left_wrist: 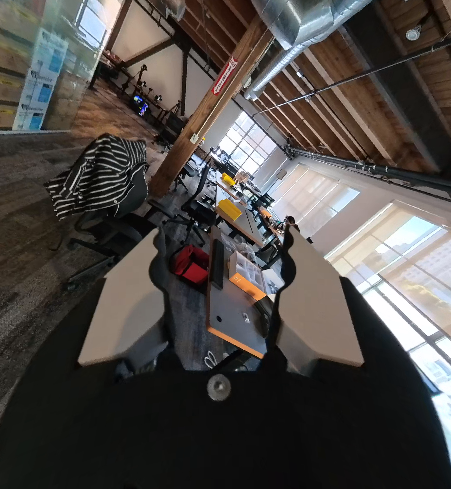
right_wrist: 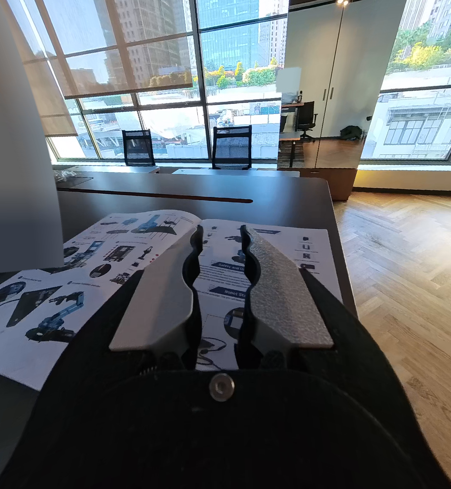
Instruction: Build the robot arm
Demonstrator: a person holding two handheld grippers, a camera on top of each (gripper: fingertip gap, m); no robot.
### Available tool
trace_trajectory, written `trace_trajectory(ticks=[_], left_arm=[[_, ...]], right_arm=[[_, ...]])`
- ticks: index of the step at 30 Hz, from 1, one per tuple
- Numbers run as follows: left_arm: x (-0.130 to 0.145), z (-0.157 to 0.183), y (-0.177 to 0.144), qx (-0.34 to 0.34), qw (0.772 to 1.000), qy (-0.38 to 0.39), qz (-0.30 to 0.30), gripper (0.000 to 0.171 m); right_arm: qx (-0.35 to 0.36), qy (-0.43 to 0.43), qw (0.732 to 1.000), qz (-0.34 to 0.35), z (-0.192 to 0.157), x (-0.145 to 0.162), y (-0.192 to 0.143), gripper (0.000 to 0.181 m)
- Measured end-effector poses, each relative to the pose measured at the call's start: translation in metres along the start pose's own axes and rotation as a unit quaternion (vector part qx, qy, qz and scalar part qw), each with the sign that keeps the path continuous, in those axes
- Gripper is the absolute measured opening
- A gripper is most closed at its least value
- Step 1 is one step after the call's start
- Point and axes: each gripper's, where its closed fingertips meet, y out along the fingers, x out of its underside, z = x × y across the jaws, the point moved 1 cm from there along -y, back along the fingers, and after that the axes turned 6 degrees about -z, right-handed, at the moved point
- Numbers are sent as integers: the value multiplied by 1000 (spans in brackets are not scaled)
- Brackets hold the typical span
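Observation:
My left gripper (left_wrist: pixel 223 232) is open wide and empty, held in the air and rolled sideways. Past its fingers lies a grey desk (left_wrist: pixel 235 325) with an orange edge, bearing a black keyboard (left_wrist: pixel 217 264) and an orange and white box (left_wrist: pixel 248 272). My right gripper (right_wrist: pixel 221 229) is open by a narrow gap with nothing between its jaws. It hovers low over an open printed booklet (right_wrist: pixel 139 246) that lies on a dark table (right_wrist: pixel 272 206). A second printed sheet (right_wrist: pixel 33 317) lies to the booklet's left.
In the left wrist view a red bag (left_wrist: pixel 192 264) sits on the floor beside the desk, with an office chair draped in a striped garment (left_wrist: pixel 99 172), a wooden post (left_wrist: pixel 205 111) and yellow bins (left_wrist: pixel 228 209). In the right wrist view two black chairs (right_wrist: pixel 231 148) stand beyond the table, before the windows. Some 115 cm of space lies between my two pairs of fingers.

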Motion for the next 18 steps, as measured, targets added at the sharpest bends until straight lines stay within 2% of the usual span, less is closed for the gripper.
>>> trace_trajectory(ticks=[8,18], left_arm=[[-21,20,-11,5,1000,2,31,87],[-19,30,-11,24,998,-23,45,87]], right_arm=[[-20,13,1000,-7,-7,2,1,26],[-25,22,999,-9,-8,3,-3,25]])
